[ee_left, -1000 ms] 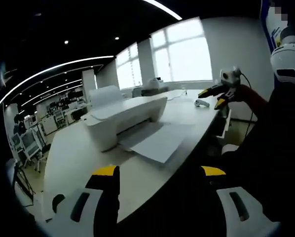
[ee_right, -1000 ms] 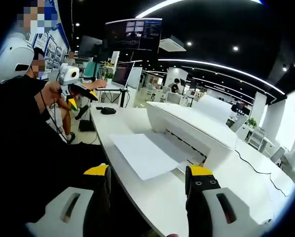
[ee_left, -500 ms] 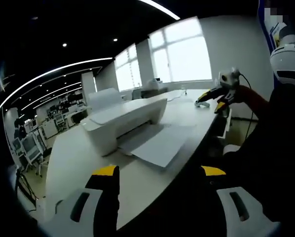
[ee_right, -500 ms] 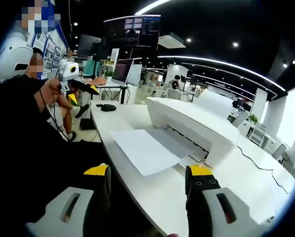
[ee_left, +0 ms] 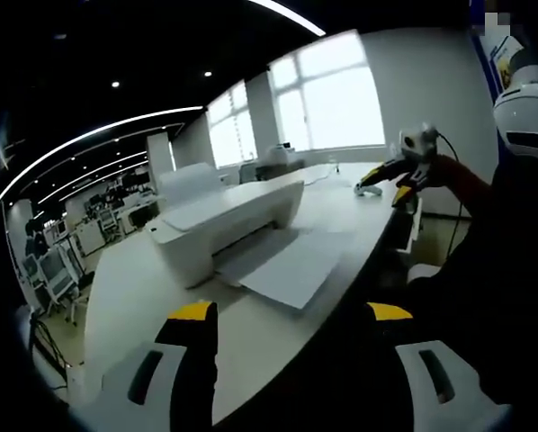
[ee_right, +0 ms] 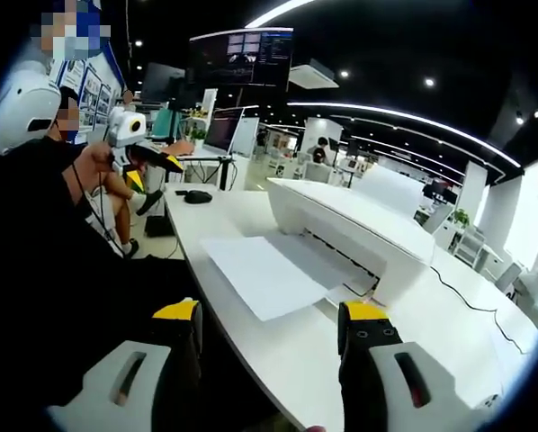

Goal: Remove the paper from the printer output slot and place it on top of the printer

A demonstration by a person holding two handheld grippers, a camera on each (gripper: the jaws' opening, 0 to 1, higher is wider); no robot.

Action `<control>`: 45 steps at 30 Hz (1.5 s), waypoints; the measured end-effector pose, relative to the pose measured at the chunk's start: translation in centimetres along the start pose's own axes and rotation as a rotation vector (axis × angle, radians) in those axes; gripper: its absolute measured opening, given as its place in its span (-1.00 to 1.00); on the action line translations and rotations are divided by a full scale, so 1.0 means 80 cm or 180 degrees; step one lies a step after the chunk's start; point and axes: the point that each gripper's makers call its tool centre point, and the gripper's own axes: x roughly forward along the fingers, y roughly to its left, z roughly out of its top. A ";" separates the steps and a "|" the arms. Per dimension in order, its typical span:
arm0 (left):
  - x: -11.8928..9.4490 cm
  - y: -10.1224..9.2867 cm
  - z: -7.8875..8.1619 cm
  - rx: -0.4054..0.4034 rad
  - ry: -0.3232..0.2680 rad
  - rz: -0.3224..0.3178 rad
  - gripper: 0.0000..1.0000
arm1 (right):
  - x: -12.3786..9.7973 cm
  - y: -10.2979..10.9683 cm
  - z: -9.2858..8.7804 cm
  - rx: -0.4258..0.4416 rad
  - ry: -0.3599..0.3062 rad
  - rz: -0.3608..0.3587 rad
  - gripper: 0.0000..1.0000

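On the white table (ee_right: 278,360), near its long front edge, sits the white printer (ee_right: 350,229), and the paper (ee_right: 264,274) lies flat on the output tray, its free end sticking out past the printer front toward the table edge nearest the person. Same sheet in the left gripper view (ee_left: 291,270), printer (ee_left: 224,216) behind it.

Left gripper (ee_left: 287,315): jaws spread, nothing between them, well short of the sheet. Right gripper (ee_right: 269,315): jaws also spread and empty, held back from the table edge. Each shows small in the other's view, held up at the side. A dark mouse (ee_right: 197,198) rests toward the far left corner of the table; a cable (ee_right: 467,292) runs off the printer's right end.

Handling, as a judgement: the sheet is light, thin and floppy, likely slick on the tray. It will droop if pinched at one corner, and it creases easily. Best hold looks like the free front edge, ideally one jaw pair at each front corner, then slide it out level. How deep the back edge sits in the slot is hard to tell, possibly just resting on the tray. The printer top is flat and bare enough to take it.
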 end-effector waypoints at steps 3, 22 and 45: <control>0.001 0.003 -0.001 -0.0012 0.0000 0.0004 0.38 | 0.001 -0.001 -0.002 0.0020 0.0021 0.0001 0.13; 0.011 0.000 0.009 0.0025 -0.0033 -0.0033 0.39 | 0.001 0.001 -0.010 0.0072 0.0077 0.0020 0.09; 0.030 -0.002 0.021 0.0068 -0.0082 -0.0126 0.39 | 0.009 0.002 -0.022 0.0122 0.0154 0.0050 0.09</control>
